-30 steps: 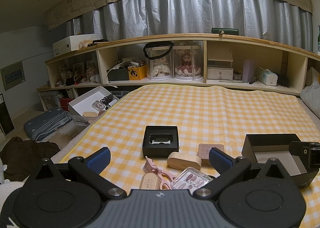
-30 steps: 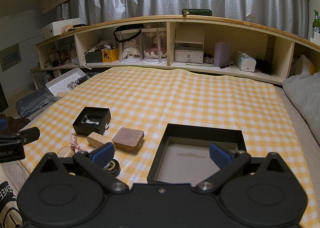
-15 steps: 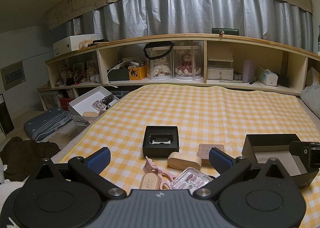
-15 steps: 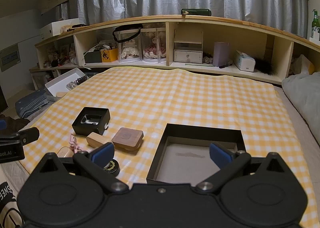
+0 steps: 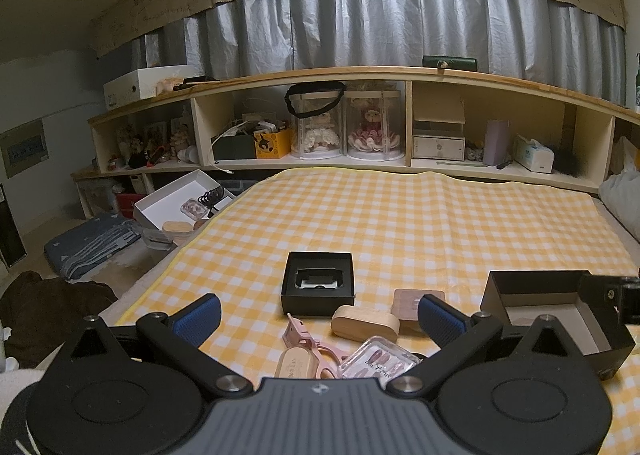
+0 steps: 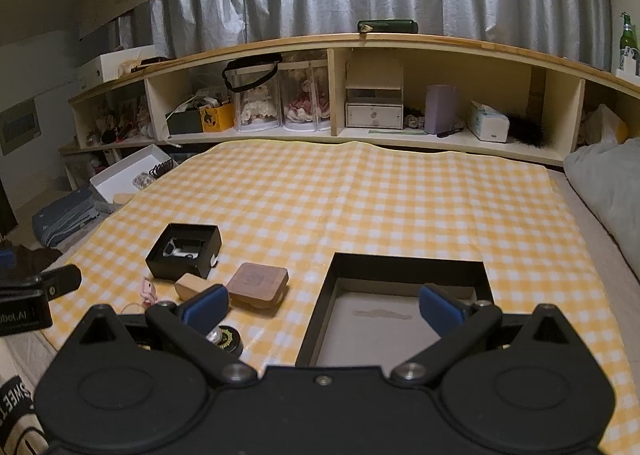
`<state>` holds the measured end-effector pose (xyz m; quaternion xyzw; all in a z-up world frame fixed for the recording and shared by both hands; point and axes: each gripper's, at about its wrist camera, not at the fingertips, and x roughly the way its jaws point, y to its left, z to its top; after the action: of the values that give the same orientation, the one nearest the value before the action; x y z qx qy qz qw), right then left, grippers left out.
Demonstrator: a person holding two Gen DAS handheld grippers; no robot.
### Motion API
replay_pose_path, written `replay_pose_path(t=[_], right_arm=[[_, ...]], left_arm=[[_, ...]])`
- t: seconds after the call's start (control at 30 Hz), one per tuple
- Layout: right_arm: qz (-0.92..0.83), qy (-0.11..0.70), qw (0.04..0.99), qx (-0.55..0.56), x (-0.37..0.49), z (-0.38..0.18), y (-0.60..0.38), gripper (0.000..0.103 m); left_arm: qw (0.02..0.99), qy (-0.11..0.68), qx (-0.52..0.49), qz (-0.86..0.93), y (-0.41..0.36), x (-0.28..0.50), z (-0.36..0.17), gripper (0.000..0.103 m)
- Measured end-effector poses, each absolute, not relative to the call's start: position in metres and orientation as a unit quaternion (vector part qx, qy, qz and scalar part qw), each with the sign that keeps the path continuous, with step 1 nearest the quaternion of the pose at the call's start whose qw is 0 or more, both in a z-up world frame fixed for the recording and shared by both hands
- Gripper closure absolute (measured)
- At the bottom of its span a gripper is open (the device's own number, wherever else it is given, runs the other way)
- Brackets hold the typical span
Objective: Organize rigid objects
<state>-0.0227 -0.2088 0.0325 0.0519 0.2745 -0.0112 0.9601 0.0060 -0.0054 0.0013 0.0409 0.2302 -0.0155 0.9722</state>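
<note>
Both grippers are wide apart and hold nothing. The left gripper (image 5: 318, 315) sits low in its picture, just over a little pile of things on the yellow checked cloth (image 5: 420, 223). The right gripper (image 6: 322, 305) sits low in its picture too, right above the big black box (image 6: 408, 265), which is bare inside.

The things to tidy are in the lower middle of the left view: a small black box (image 5: 318, 283), a wooden case (image 5: 365, 322), a brown square case (image 5: 416, 301), a pink clip (image 5: 298, 333) and a clear nail case (image 5: 378, 359).

I think the job is just starting. A good first pick is the wooden case, since it lies on top. Come down straight, put one finger on each long side, squeeze gently, then carry it to the big black box and set it in a corner so the rest can fit.
</note>
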Motion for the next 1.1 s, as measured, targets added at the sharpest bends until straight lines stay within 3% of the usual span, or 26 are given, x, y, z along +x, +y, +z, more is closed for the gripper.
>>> replay_pose_path(t=[0.43,0.73,0.8,0.87,0.97,1.1], right_arm=[[-0.110,0.252,0.958,0.077,0.003,0.037,-0.253,0.000],[-0.167,0.300,0.936,0.073,0.039,0.020,-0.311,0.000],[-0.189,0.325,0.924,0.074,0.046,0.010,-0.326,0.005],[-0.198,0.350,0.911,0.087,0.050,-0.002,-0.343,0.019],[-0.202,0.388,0.891,0.122,0.056,-0.020,-0.364,0.032],[-0.198,0.422,0.873,0.144,0.056,-0.040,-0.372,0.045]], left_arm=[[0.969,0.239,0.036,-0.047,-0.006,0.033,0.015,0.000],[0.974,0.208,0.049,-0.077,-0.012,0.075,0.038,0.000],[0.975,0.201,0.053,-0.081,-0.016,0.087,0.042,0.000],[0.975,0.197,0.061,-0.079,-0.020,0.102,0.044,0.000],[0.974,0.201,0.066,-0.076,-0.023,0.125,0.043,0.000],[0.967,0.233,0.062,-0.078,-0.022,0.159,0.036,0.000]])
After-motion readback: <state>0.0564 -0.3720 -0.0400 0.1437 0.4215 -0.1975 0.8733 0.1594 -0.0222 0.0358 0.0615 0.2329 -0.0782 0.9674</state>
